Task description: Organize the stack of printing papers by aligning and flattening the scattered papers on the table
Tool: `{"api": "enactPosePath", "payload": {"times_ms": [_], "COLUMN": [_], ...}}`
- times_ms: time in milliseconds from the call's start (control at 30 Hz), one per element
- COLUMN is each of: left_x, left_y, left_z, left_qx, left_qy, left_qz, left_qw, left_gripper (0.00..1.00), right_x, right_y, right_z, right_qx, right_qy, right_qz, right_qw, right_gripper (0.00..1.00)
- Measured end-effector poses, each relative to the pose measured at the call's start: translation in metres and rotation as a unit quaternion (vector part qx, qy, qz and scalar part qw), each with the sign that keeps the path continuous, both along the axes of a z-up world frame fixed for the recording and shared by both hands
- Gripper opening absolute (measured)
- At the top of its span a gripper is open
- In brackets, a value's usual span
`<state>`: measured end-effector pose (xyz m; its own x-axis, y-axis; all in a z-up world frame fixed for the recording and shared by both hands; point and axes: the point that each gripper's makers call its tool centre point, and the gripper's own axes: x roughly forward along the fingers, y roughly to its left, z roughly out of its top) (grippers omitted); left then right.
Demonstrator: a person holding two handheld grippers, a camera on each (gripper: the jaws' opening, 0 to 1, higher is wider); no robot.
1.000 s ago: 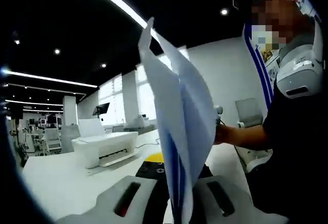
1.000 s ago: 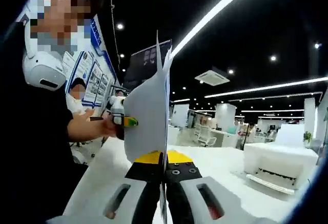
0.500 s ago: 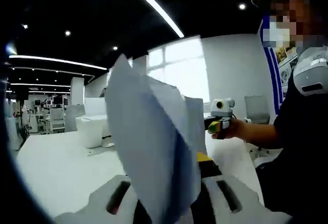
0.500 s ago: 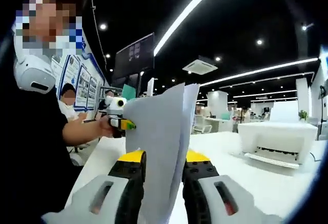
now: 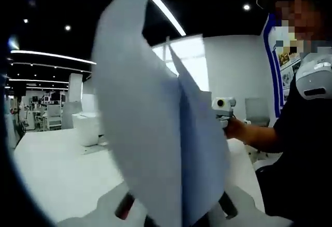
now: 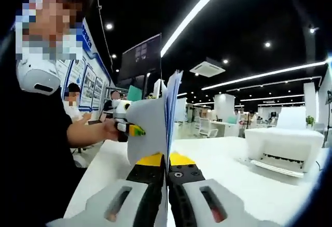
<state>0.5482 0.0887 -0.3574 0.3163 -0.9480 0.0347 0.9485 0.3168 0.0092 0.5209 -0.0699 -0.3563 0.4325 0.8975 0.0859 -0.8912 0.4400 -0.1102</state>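
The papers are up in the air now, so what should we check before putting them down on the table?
1. Right gripper pinching the papers: ok, its jaws are closed on the sheets' bottom edge.
2. Left gripper gripping the papers: cannot tell, the sheets hide its jaws.
3. Sheets lined up: not ok, in the left gripper view they fan apart with uneven top edges.
4. Sheets flat: not ok, they curve and splay.
5. Bare table to land on: ok, white surface lies open in front of the right gripper.
6. Printer out of the way: ok, it sits off to the side.
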Motion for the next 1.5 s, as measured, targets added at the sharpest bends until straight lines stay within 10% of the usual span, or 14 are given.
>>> {"api": "enactPosePath", "payload": {"times_ms": [100,233,433,567,867,967,1500], "left_x": [0.001,0.005,0.001,-0.004,-0.007,-0.005,-0.010], "left_y": [-0.001,0.003,0.006,0.006,0.003,0.003,-0.001], "left_z": [-0.004,-0.015,-0.015,-0.011,0.001,-0.008,-0.010], "left_qx": [0.011,0.013,0.010,0.015,0.010,0.013,0.004], "left_qy": [0.004,0.027,0.027,0.023,0.017,0.035,0.038], "left_qz": [0.002,0.012,0.010,-0.002,-0.001,0.002,-0.010], "left_qw": [0.9999,0.9995,0.9995,0.9996,0.9998,0.9993,0.9992], "left_gripper": [0.11,0.29,0.29,0.07,0.08,0.30,0.07], "right_x": [-0.001,0.007,0.004,0.000,-0.009,-0.005,-0.004], "right_y": [0.000,-0.002,0.002,0.003,0.001,-0.003,-0.004], "right_z": [-0.003,-0.012,-0.013,-0.011,0.002,-0.001,-0.002], "right_qx": [0.002,0.015,0.017,-0.001,0.004,0.013,0.017], "right_qy": [0.016,0.040,0.044,0.019,0.008,0.028,0.026], "right_qz": [0.006,-0.013,-0.006,0.000,0.000,-0.009,-0.009], "right_qw": [0.9999,0.9990,0.9989,0.9998,1.0000,0.9995,0.9995], "right_gripper": [0.00,0.31,0.23,0.00,0.00,0.19,0.00]}}
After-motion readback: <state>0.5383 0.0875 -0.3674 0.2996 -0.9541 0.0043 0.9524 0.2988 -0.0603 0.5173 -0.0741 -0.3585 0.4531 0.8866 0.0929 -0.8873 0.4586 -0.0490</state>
